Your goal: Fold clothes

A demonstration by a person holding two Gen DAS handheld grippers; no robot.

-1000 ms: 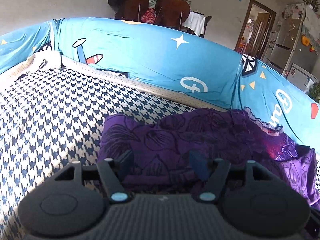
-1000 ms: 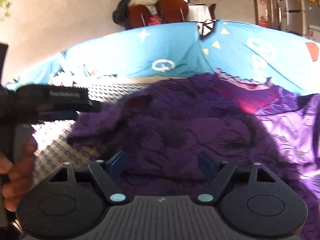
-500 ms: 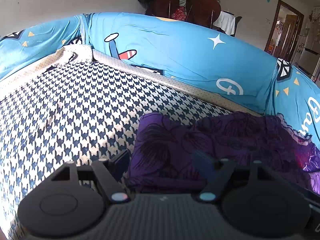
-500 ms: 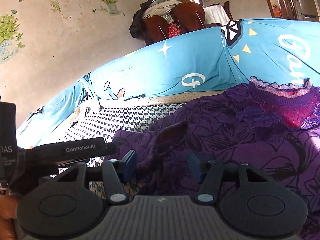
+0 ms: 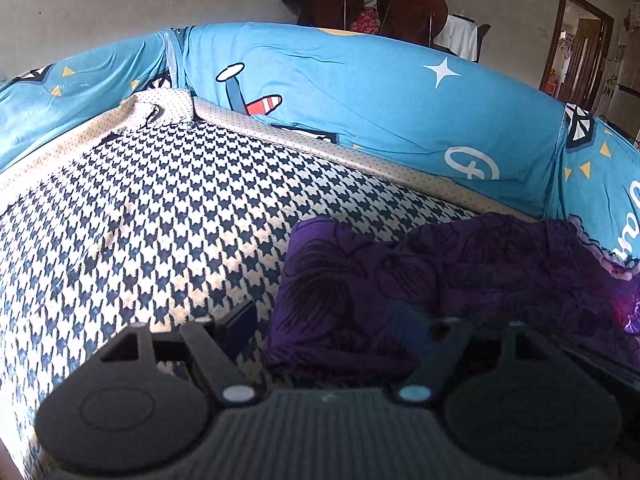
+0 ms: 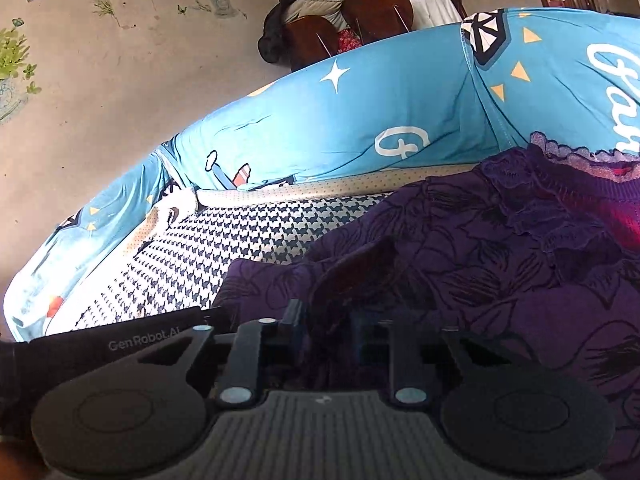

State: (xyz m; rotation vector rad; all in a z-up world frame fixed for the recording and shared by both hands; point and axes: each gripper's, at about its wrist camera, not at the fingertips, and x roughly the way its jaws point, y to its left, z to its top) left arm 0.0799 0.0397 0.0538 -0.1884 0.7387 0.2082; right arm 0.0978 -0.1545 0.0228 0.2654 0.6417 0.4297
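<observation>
A dark purple garment (image 5: 460,272) with a black flower print and a frilled neckline lies rumpled on the houndstooth sofa seat (image 5: 160,220). My left gripper (image 5: 322,320) is open at the garment's near left corner; its left finger rests over the seat and its right finger over the cloth, neither pressing. In the right wrist view the garment (image 6: 500,264) fills the right half. My right gripper (image 6: 328,324) is closing, its jaws drawn near together with a fold of the purple cloth pinched between them. The left gripper's black body (image 6: 120,344) shows at the lower left.
A blue cartoon-print cover (image 5: 360,104) wraps the sofa back and arm around the seat. Brown chairs (image 5: 408,8) with clothes piled on them stand behind it. A doorway (image 5: 580,48) opens at the right. The wall (image 6: 120,60) carries flower stickers.
The right gripper's jaws have come together from wide apart onto a fold of the garment. The left wrist view has swung left, showing more of the seat; its jaws stand slightly wider.
</observation>
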